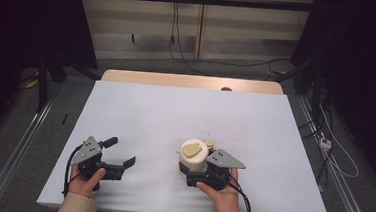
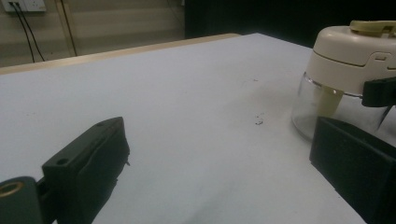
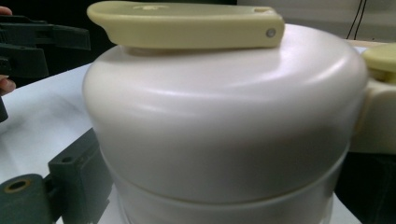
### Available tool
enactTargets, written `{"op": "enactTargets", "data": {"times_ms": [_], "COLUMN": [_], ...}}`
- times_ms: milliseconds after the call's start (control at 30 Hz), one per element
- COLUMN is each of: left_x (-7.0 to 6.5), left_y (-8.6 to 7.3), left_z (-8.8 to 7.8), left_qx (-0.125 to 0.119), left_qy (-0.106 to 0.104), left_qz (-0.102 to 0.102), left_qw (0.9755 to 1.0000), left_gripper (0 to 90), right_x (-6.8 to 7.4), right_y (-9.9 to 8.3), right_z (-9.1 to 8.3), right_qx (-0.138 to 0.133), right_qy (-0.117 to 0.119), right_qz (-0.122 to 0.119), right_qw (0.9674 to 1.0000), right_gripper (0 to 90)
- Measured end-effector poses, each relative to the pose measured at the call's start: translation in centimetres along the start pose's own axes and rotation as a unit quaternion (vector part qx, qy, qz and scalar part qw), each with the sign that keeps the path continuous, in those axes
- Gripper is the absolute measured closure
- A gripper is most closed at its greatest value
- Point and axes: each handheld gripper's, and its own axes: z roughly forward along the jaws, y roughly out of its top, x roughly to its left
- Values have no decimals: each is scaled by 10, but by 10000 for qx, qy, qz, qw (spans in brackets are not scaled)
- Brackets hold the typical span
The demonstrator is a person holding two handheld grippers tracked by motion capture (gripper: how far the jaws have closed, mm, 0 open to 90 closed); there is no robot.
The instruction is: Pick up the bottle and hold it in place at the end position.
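The white table (image 1: 185, 116) carries one work item: a hand-pull chopper (image 1: 193, 157) with a cream dome lid (image 3: 224, 116), a clear bowl (image 2: 317, 107) below it and a flat yellow pull handle (image 3: 187, 21) lying on top. All positions below are given relative to the chopper. It stands upright on the near part of the table, right of the centre line. The right gripper (image 1: 196, 173) sits on the near side of the chopper with its jaws set around the body; the right gripper view shows one jaw against the lower flank of the lid, the far jaw being hidden, so contact appears made, though clamping force cannot be confirmed. The left gripper (image 1: 122, 154) rests on the table to the left of the chopper, well apart from it, jaws spread wide and holding nothing. Progress assessment: the stabilising grasp on the chopper body appears established. Outstanding: the left gripper has not reached the chopper; the pull handle lies flat and untouched; the lid is seated on the bowl.
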Motion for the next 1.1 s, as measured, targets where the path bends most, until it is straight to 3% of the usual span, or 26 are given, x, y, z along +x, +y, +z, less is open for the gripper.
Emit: {"op": "enactTargets", "data": {"times_ms": [400,1100], "left_x": [0,0], "left_y": [0,0], "left_z": [0,0], "left_qx": [-6,-44], "left_qy": [-1,-7], "left_qz": [-1,-79], "left_qw": [10000,10000], "left_gripper": [39,38], "right_x": [-7,-20], "right_y": [5,18], "right_z": [4,12], "right_qx": [-99,-470], "right_qy": [13,-42], "right_qz": [-72,29], "right_qw": [9999,9989], "right_gripper": [69,73]}}
